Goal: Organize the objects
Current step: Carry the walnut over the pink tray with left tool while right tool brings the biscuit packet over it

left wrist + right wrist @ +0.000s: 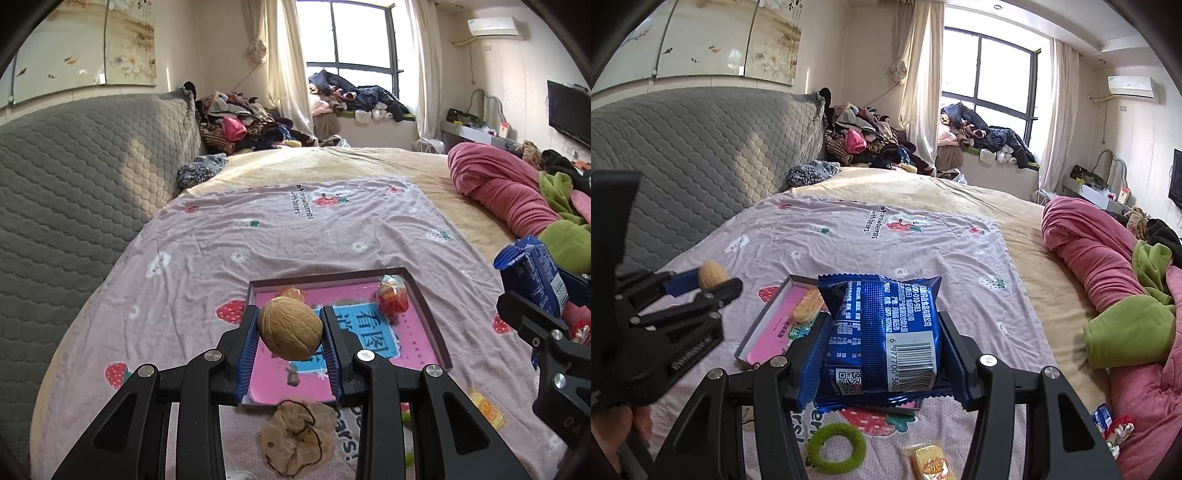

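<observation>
- Left gripper (290, 334): clamped on a walnut (290, 328), blue pads pressing it from both sides, held in the air above the near half of the tray.
- Right gripper (882, 356): clenched on a blue snack packet (882, 332), barcode facing the camera, packet standing upright between the fingers and lifted off the bedspread.
- Shallow box tray (428, 317): lying on the strawberry-print bedspread (258, 236), pink and blue printed sheet inside; a red wrapped sweet (392, 297) in its far right corner, an orange-wrapped piece (291, 293) by the far wall, half hidden behind the walnut.
- Beige hair scrunchie (295, 443) with a dark thread: on the bedspread just before the tray's near edge.
- Green spiky ring (836, 448): on the bedspread below the right gripper, with a yellow wrapped snack (929, 463) beside it.
- Small blue packet (1102, 419) and a red-and-white sweet (1121, 428): at the right, against the pink blanket (1100, 251).
- Seen from the right wrist: left gripper at the far left, beside the tray's left wall, a hand (639, 421) on its grip.
</observation>
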The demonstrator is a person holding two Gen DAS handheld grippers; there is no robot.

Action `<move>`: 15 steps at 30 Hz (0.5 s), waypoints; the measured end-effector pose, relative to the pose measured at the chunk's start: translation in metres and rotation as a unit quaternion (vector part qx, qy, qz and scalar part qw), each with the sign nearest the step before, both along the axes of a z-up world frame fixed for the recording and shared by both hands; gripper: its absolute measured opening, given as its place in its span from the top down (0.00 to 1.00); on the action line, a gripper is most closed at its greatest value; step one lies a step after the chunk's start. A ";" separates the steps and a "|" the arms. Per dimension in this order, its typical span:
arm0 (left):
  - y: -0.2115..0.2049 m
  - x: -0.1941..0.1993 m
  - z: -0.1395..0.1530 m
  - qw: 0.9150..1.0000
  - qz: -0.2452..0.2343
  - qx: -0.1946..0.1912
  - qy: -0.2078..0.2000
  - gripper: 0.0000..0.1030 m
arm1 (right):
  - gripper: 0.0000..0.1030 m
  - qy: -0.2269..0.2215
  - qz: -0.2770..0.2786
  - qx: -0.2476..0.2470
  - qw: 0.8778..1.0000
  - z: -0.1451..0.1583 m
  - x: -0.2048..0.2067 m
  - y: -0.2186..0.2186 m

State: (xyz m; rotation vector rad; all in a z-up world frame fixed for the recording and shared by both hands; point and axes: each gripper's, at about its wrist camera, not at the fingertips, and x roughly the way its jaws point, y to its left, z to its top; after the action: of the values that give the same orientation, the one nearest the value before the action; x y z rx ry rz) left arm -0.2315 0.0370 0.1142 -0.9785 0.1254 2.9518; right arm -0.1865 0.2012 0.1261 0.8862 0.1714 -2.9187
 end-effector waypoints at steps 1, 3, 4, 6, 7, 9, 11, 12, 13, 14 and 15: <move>-0.002 -0.003 -0.001 1.000 0.001 0.000 0.000 0.67 | 0.45 -0.001 -0.002 -0.003 1.000 -0.002 -0.004 0.002; -0.004 -0.011 -0.006 1.000 0.003 -0.003 -0.006 0.67 | 0.45 -0.004 -0.004 -0.007 1.000 -0.006 -0.010 0.005; -0.005 -0.014 -0.009 1.000 0.003 -0.004 -0.010 0.67 | 0.45 -0.007 -0.006 -0.011 1.000 -0.009 -0.015 0.007; -0.006 -0.022 -0.017 1.000 0.001 -0.004 -0.016 0.67 | 0.45 -0.014 -0.007 -0.012 1.000 -0.015 -0.023 0.008; -0.006 -0.023 -0.019 1.000 -0.001 -0.003 -0.017 0.67 | 0.45 -0.017 -0.008 -0.011 1.000 -0.018 -0.026 0.009; -0.006 -0.029 -0.028 1.000 -0.003 -0.004 -0.025 0.67 | 0.45 -0.019 -0.012 -0.012 1.000 -0.023 -0.031 0.013; -0.007 -0.036 -0.038 0.999 -0.002 -0.003 -0.034 0.67 | 0.45 -0.022 -0.017 -0.019 0.999 -0.027 -0.034 0.018; -0.007 -0.039 -0.043 0.999 -0.004 -0.005 -0.038 0.67 | 0.45 -0.023 -0.019 -0.021 0.999 -0.029 -0.035 0.021; -0.007 -0.042 -0.047 0.999 -0.003 -0.006 -0.041 0.67 | 0.45 -0.026 -0.021 -0.023 0.999 -0.032 -0.038 0.023; -0.007 -0.044 -0.050 0.999 -0.003 -0.004 -0.043 0.67 | 0.45 -0.028 -0.022 -0.021 0.999 -0.034 -0.040 0.024; -0.008 -0.045 -0.053 0.999 -0.004 0.000 -0.044 0.67 | 0.45 -0.030 -0.023 -0.018 0.999 -0.036 -0.042 0.025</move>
State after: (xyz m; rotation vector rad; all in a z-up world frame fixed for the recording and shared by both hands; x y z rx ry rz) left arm -0.2769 0.0289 0.0612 -1.1042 0.1284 2.8947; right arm -0.2286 0.2257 0.0899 0.9840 0.0944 -2.9225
